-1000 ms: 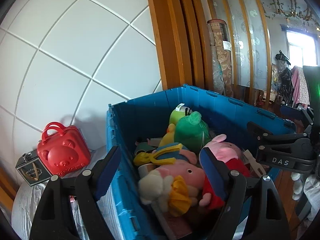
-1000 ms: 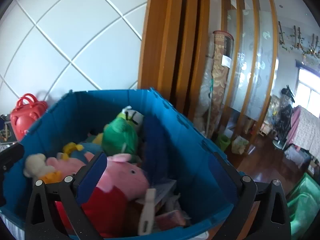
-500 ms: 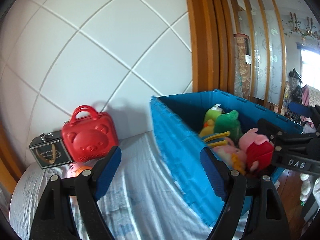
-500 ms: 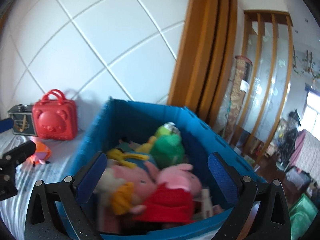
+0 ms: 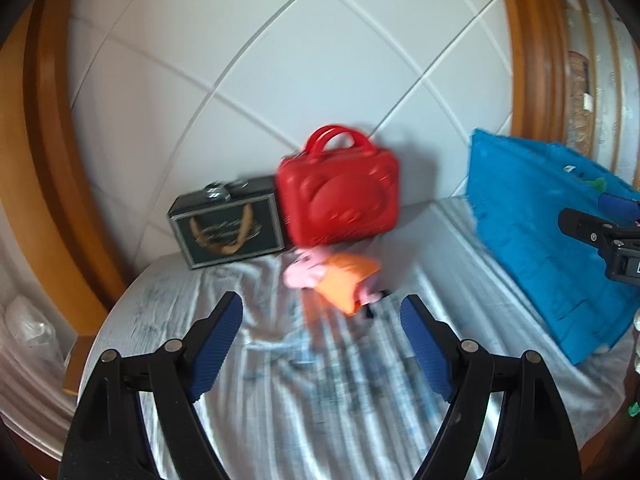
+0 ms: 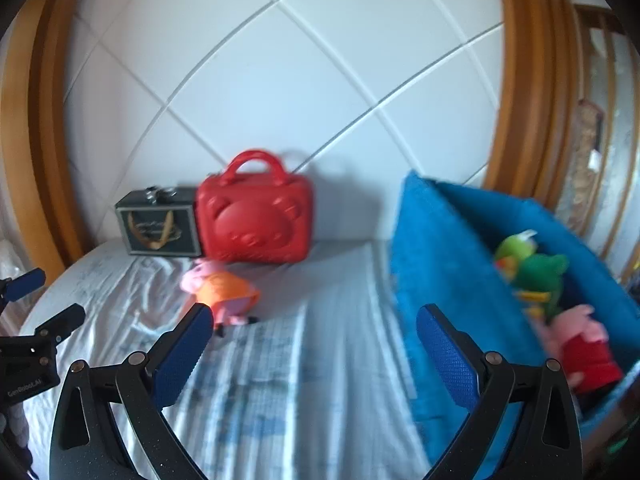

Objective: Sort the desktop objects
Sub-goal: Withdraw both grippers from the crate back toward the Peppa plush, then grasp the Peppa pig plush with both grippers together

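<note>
We see our left gripper (image 5: pixel 322 320) as two black plastic arms, each tipped with a blue pad (image 5: pixel 218 344) whose face is finely ribbed. A round silver screw (image 5: pixel 173 345) sits at the joint of each arm, with a second one further out. Our right gripper (image 6: pixel 312 340) is built the same: black arms with triangular cut-outs, silver screws, and blue pads (image 6: pixel 450 356) with a dotted, knurled texture. From the right wrist view, the left gripper's black body carries small white lettering, too blurred for us to read fully.
</note>
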The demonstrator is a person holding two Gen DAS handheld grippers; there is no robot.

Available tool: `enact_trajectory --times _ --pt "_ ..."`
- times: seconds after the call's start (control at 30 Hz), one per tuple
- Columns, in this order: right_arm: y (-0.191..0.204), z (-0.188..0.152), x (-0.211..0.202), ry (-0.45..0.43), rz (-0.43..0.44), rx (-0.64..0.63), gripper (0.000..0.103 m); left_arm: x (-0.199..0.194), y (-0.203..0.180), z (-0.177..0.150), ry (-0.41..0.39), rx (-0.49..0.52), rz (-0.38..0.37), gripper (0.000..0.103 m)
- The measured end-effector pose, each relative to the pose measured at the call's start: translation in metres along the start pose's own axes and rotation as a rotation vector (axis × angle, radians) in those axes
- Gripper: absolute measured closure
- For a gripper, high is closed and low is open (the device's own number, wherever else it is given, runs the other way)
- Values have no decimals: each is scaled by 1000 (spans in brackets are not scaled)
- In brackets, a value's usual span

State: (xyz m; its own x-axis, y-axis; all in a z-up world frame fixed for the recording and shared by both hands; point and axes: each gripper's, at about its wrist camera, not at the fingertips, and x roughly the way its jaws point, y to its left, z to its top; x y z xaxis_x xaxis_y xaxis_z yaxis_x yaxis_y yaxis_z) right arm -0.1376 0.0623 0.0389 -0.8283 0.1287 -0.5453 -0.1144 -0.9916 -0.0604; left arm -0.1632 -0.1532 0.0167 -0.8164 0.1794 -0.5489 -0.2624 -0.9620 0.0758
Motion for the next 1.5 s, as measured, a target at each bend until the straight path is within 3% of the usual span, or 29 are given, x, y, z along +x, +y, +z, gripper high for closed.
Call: enact_trajectory --times 0.23,0.57,0.73,0.8,0.97,1.07,1.17,1.3,1.5 --pt "68 -4 102 169 66 16 0 88 61 -1 112 -15 -15 22" --pt "118 -22 256 363 107 42 0 246 86 -6 255 76 -94 22" --pt "140 -48 341 460 145 -5 0 310 83 -17 299 114 -138 22" --pt "139 -54 362 459 122 -40 0 327 76 -18 301 134 -158 22" --pt "94 -57 382 447 30 -101 0 367 52 -12 301 188 -221 22" --pt "58 -53 384 440 -33 -85 0 380 35 -6 296 197 -295 22" --pt "39 -47 377 432 44 -24 0 382 19 -3 299 194 -355 22" --pt "38 -45 369 425 186 63 0 389 -3 -4 324 258 -321 22" --pt "54 -41 387 417 217 103 0 408 -9 -3 361 253 -309 22"
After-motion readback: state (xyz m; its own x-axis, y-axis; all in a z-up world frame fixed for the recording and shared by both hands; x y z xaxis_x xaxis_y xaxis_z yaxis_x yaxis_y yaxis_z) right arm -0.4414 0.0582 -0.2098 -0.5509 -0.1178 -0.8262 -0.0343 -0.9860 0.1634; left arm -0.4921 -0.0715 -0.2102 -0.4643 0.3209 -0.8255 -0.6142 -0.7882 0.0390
